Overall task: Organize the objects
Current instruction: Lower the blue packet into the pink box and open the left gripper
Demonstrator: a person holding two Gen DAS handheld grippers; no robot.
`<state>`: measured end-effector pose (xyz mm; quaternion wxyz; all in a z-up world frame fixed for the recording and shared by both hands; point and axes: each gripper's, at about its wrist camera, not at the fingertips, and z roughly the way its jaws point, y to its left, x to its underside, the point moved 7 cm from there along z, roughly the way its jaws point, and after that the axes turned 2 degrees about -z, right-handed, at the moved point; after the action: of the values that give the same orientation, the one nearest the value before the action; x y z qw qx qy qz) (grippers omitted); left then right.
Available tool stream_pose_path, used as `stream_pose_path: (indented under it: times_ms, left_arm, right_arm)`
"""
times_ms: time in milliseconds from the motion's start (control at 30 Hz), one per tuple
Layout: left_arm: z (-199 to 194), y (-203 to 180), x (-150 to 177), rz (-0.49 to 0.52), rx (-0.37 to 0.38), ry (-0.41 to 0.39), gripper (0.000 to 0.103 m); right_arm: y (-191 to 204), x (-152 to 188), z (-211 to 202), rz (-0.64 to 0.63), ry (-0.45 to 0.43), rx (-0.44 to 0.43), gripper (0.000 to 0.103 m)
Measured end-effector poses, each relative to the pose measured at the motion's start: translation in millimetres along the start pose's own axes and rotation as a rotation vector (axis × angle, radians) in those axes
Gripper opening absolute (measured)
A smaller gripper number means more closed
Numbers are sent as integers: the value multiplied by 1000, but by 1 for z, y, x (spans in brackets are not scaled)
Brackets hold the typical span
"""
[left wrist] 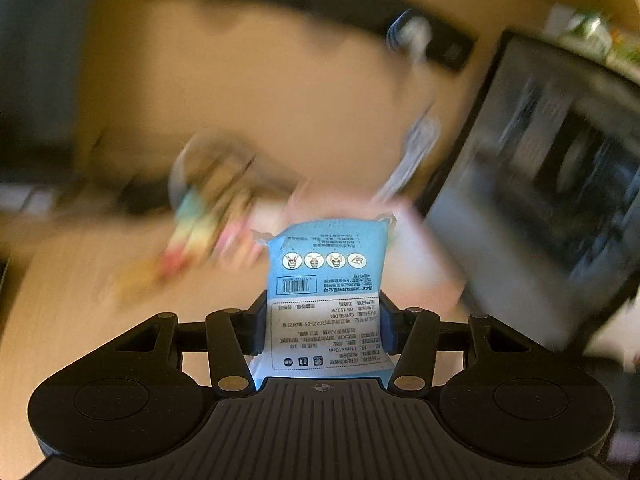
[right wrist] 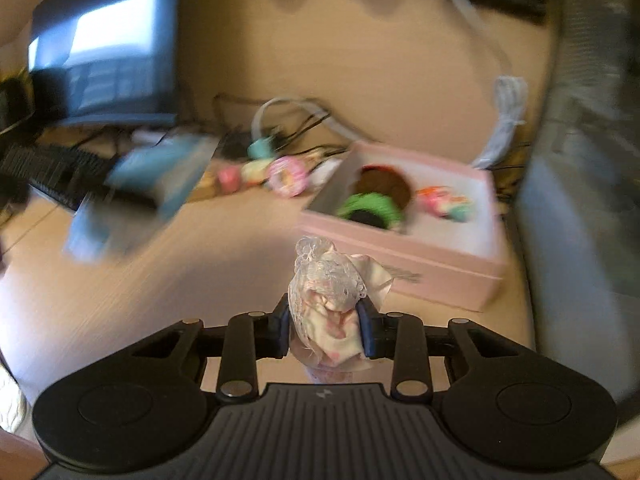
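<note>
Your left hand-held gripper is clamped on a flat blue-and-white plastic packet with printed text and a barcode, held up above the pale wooden bench, background blurred. Your right hand-held gripper is clamped on a bunched pink-and-white fabric piece with lace trim, just in front of the open pink rectangular box. That box holds a green ring-shaped item, a brown round item and a small multicoloured item.

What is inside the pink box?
The pink box holds a green ring, a brown round item and a small colourful piece. Its near wall hides the floor beneath.
</note>
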<state>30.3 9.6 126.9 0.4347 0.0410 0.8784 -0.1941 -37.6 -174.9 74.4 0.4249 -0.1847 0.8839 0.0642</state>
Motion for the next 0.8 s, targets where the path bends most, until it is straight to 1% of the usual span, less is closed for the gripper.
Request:
stream_pose_path:
  times_ms: [100,167,267,333,367,400,433,467,500,533,567,600,633,667,700,733,800]
  left_arm:
    - [21,-35,-43,45,25,-124,56]
    - [40,-59,-64,71,45,-185,57]
    - [71,-85,-77,70,75,-232,57]
    - [100,-98,-71,115,50,-244,57]
    - [117,-99,-63,149,20,-220,57]
    - [137,-100,-53,175,-6,-168,57]
    - [162,-101,-36,196,-22,-74,57]
    - [181,-99,-20,195,-27,1,57]
    - [195,-96,-6,185,-36,44,57]
    - [204,-93,5,177,-54,55,57]
    - [209,-89,11,163,-73,42,57]
    - [211,-86,14,149,-83,30,57]
    - [217,-84,17,143,-87,42,57]
    - [224,-82,19,148,-84,79,57]
    - [231,-83,24,164,-96,143,57]
    - [234,-83,29,185,-116,184,57]
    - [231,-84,32,205,-133,181,57]
  right_arm:
    - [-14,6,-16,21,-30,26,32]
    - [-21,14,-21,40,-39,42,32]
    - [-33,26,-24,86,-36,59,32]
    - [-41,36,-26,123,-30,67,32]
    - [-44,38,-26,135,-26,71,32]
    - [-48,43,-26,148,-20,78,32]
    - [-50,48,-25,156,-15,82,32]
    - [-53,52,-25,167,-7,86,32]
    - [-56,57,-25,178,1,88,32]
    - [-57,61,-24,184,9,91,32]
    - [-59,65,-24,187,16,94,32]
    - [-61,69,-24,188,23,99,32]
    - [-64,72,-24,190,29,103,32]
    - [-66,75,-23,194,37,106,32]
    - [-68,77,-22,203,45,106,32]
    - [-70,80,-20,210,55,105,32]
    - [-72,83,-17,214,66,110,32]
